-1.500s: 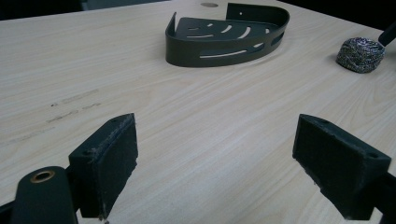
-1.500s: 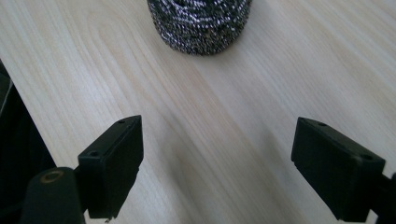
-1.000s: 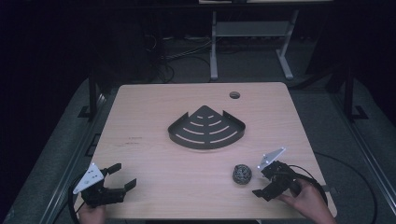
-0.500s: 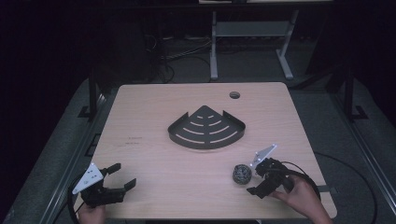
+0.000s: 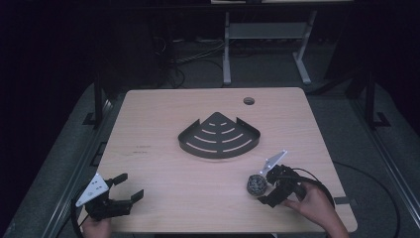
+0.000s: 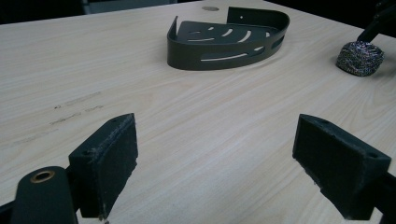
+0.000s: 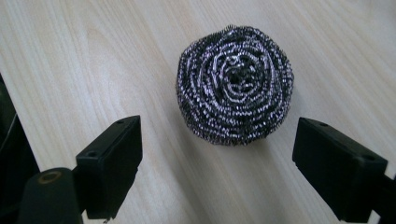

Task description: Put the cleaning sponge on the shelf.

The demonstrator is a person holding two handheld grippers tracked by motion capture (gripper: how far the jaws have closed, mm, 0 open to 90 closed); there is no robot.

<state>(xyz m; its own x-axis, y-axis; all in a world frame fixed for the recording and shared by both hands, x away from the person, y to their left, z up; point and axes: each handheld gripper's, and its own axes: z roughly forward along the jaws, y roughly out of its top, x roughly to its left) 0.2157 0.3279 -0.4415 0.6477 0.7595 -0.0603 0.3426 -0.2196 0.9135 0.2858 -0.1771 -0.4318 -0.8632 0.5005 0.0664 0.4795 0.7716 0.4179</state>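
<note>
Lying ahead of spread jaws, steel scourer [image 7: 235, 84]

I'm seeing the rack [image 5: 219, 136] sitting mid-table [image 5: 148, 124] — the scourer [image 5: 256, 184] lying nearer me, to its right, just before my right gripper [image 5: 265, 191].

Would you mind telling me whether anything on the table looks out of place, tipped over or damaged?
Nothing stands out. The steel wool scourer sits intact on the table, the dark corner shelf lies flat, and only faint scuff marks show on the wood.
</note>
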